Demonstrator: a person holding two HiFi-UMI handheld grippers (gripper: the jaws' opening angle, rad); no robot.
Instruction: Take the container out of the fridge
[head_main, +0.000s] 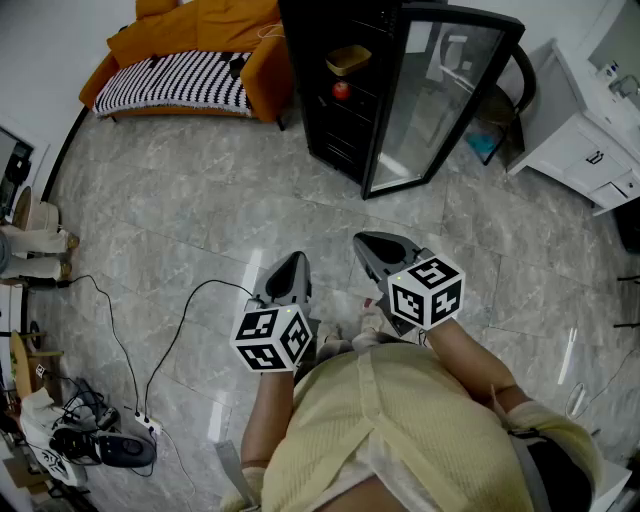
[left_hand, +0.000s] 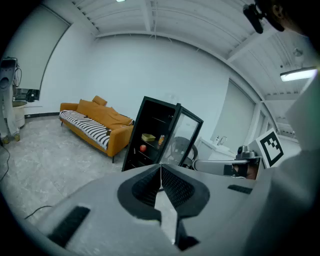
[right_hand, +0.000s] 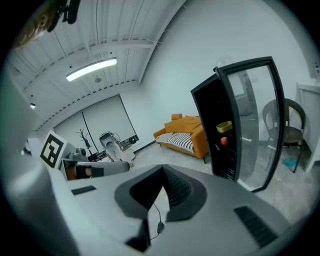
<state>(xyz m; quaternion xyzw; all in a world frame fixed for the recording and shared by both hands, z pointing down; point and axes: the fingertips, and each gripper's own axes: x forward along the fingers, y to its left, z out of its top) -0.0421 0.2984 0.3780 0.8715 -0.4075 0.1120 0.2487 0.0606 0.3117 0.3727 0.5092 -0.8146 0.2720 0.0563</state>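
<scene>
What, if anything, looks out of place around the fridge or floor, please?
Nothing looks spilled or damaged. The fridge has its glass door wide open, the yellow container sitting level on its shelf. The only untidy thing is a black cable trailing loose across the floor to a power strip.

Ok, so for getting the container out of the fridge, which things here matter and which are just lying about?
Part of the job: fridge, its open glass door, yellow container on a shelf, left gripper and right gripper, both shut and empty.
Just lying about: red apple below the container, orange sofa, power strip with cables, white cabinet.
</scene>
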